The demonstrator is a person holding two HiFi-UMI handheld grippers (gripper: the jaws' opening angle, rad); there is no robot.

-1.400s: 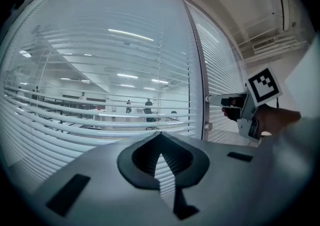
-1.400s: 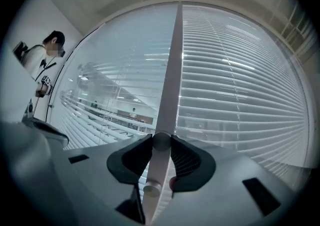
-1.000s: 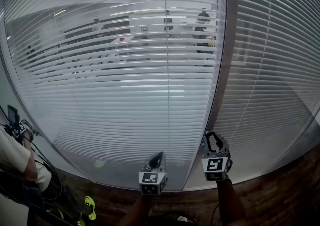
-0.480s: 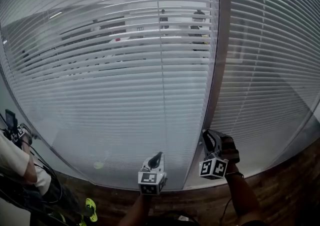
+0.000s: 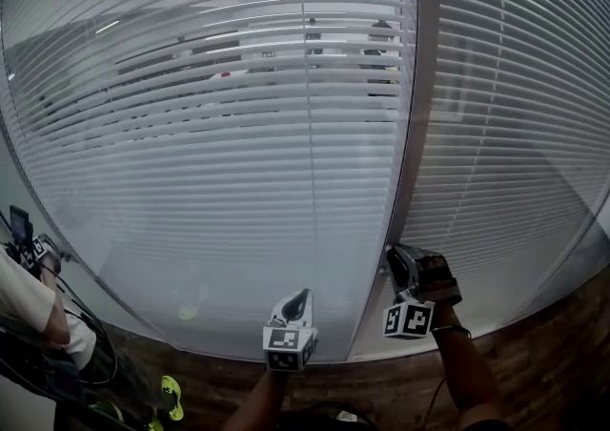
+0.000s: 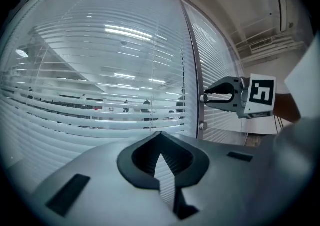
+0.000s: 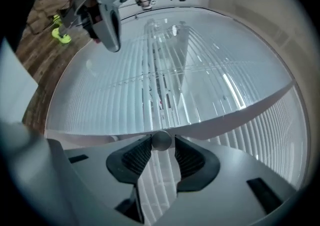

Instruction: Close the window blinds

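Checked the right gripper [image 5: 394, 259] against its position a second back: found rolled at the wrist, with its marker cube [image 5: 408, 318] now cocked to one side rather than facing square. Read this as a twist applied to the small round knob [image 7: 161, 140] on the mullion [image 5: 419, 86] between the two panes.

Confirmed in the right gripper view: clamped on the knob at the very tips, pressing it from both sides with the ribbed pads, and kept fairly wide apart by its girth.

Found the left gripper [image 5: 297, 303] as before: pinched together on nothing, parked low in front of the left pane, near the mullion.

Inspected the blinds [image 5: 238, 133] behind the glass of the left pane: saw no clear change in slat angle over the second. Still tilted part open across the upper band, showing ceiling lights and figures [image 5: 381, 33] in the room beyond. Could not tell which pane the knob serves.

Judged the closing barely begun: sound grip, first twist made, no answer yet from the slats. Expected to need more turning, likely with a fresh grip once out of wrist roll. Advised watching for slip off so small and smooth a knob
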